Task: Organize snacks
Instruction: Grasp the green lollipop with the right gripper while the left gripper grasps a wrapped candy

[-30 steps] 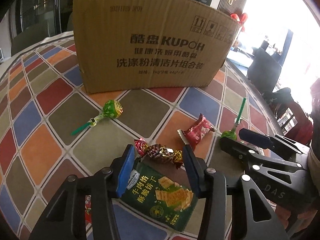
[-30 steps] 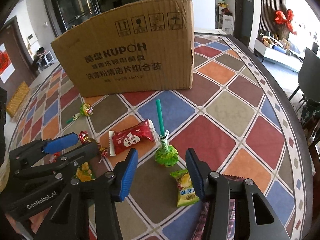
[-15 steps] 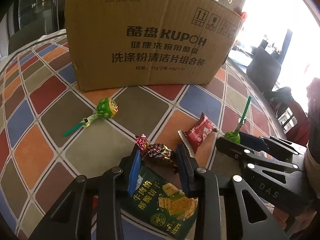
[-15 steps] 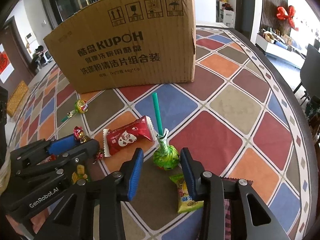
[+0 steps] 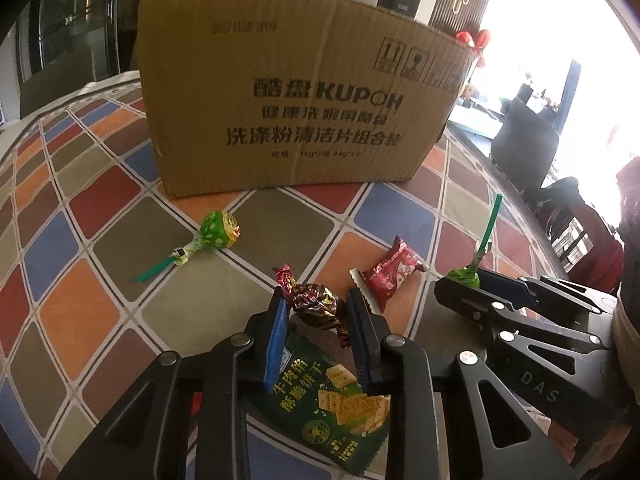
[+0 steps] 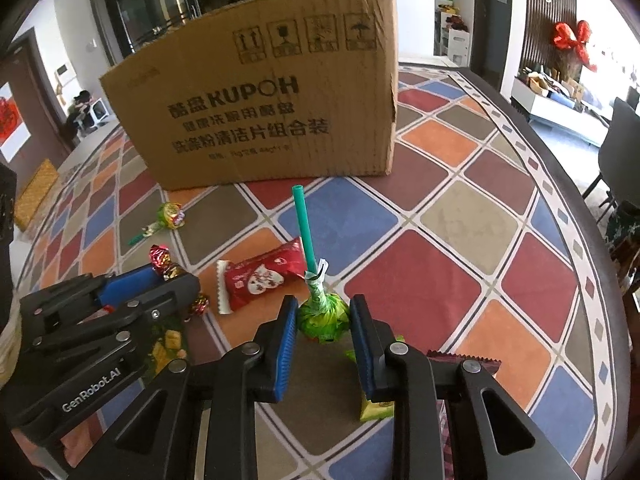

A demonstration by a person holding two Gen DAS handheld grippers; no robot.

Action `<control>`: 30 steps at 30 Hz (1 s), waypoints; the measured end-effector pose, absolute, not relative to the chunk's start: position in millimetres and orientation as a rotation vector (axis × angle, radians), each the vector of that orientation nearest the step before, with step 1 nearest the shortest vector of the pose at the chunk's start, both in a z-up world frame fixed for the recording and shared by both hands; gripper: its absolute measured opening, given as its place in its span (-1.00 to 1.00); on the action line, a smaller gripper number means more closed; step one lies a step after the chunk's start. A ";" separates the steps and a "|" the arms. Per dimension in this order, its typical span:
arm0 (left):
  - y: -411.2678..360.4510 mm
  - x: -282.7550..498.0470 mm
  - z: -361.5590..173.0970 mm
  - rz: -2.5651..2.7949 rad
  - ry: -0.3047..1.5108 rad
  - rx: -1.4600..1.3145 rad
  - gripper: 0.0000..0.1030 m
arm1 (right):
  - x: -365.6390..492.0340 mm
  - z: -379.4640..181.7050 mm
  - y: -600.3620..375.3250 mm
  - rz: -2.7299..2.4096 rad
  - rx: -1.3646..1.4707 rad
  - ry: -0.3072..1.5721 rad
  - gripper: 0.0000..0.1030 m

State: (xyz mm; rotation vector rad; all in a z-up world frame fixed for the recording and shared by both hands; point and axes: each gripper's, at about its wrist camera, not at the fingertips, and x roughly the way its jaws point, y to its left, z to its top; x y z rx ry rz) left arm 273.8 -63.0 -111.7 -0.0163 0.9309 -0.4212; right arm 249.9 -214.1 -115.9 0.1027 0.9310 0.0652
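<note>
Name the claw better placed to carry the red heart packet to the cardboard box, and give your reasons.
Neither stands out: both are full. The left claw pinches a foil candy; the right claw pinches a green lollipop. The red packet lies between them, slightly nearer the left.

Daylight poured in from the right, and the window (image 5: 592, 92) blew out to pure white in the left wrist view. The patterned surface (image 6: 440, 216) stayed evenly lit, shadows soft and short. The cardboard box (image 6: 272, 100) bowed under fisheye curvature, its print slightly smeared. Dark vignette swallowed every corner.
</note>
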 end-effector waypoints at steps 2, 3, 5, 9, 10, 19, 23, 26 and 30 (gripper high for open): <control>-62.0 271.6 -107.3 -0.419 0.922 -0.016 -0.44 | 247.9 -111.2 -213.6 0.074 0.105 0.920 -0.46; -60.9 270.0 -104.5 -0.418 0.918 -0.017 -0.44 | 246.5 -107.9 -212.7 0.077 0.106 0.913 -0.46; -59.7 266.4 -99.2 -0.416 0.906 -0.015 -0.44 | 244.9 -103.0 -212.2 0.082 0.108 0.901 -0.46; -56.7 257.8 -85.4 -0.406 0.878 -0.017 -0.43 | 239.8 -91.2 -210.9 0.092 0.111 0.876 -0.46; -55.8 256.2 -81.3 -0.405 0.871 -0.021 -0.43 | 238.2 -87.8 -210.4 0.093 0.111 0.869 -0.46; -49.4 246.6 -44.6 -0.389 0.820 -0.045 -0.44 | 227.7 -55.5 -209.2 0.110 0.107 0.817 -0.46; -46.4 245.4 -25.2 -0.386 0.789 -0.048 -0.43 | 223.6 -38.9 -207.3 0.119 0.103 0.794 -0.46; -45.9 245.8 -12.0 -0.385 0.773 -0.042 -0.43 | 220.9 -25.9 -206.3 0.121 0.095 0.776 -0.46; -46.0 247.6 4.1 -0.389 0.750 -0.036 -0.43 | 221.3 -7.8 -205.3 0.124 0.089 0.750 -0.46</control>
